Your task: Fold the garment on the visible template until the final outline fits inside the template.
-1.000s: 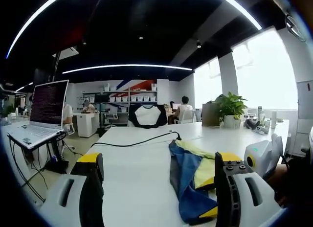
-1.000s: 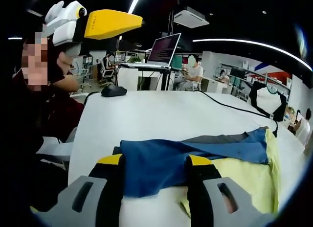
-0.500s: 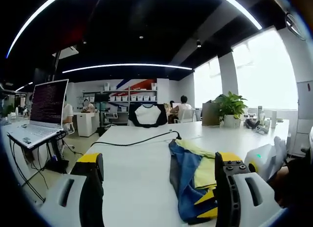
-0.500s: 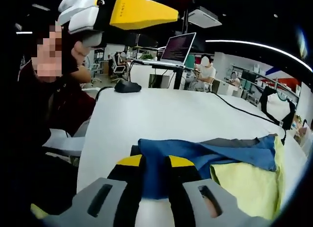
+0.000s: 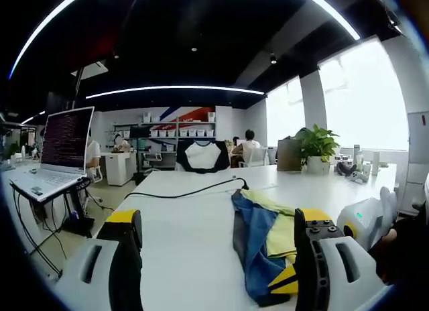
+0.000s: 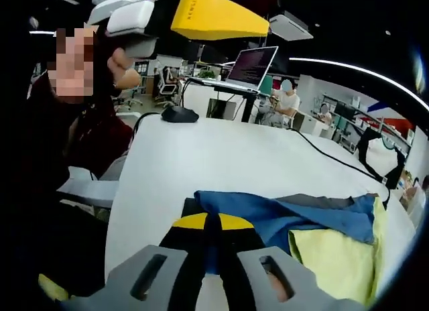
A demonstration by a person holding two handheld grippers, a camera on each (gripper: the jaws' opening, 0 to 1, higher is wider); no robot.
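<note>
Blue and yellow cloth, the garment [image 6: 315, 224], lies crumpled on the white table [image 6: 221, 150], and you have its near blue corner pinched in your right gripper [image 6: 209, 225]: the yellow-tipped jaws are pressed together with only a thin fold of blue fabric between them. From that pinch the blue layer runs away across the table, with a grey strip along its far edge and the pale yellow part lying beside it, nearer you. Your left gripper [image 6: 201, 16] is held high above the table's far end in the right gripper view, in your hand [image 6: 124, 59], its yellow jaw pointing across the table. In the left gripper view, that gripper [image 5: 218, 220] has its jaws spread wide apart and holds nothing; bare table shows between them. The garment [image 5: 261, 247] sits on the table [image 5: 181, 257] just inside the jaw on the garment's side, blue on top with yellow folds showing beneath. A black cable [image 5: 191, 194] snakes over the table beyond the garment. A laptop [image 5: 57, 153] stands open on a stand off the table's side, and a potted plant [image 5: 315, 150] sits at the table's far corner. I cannot tell where the template is.
</note>
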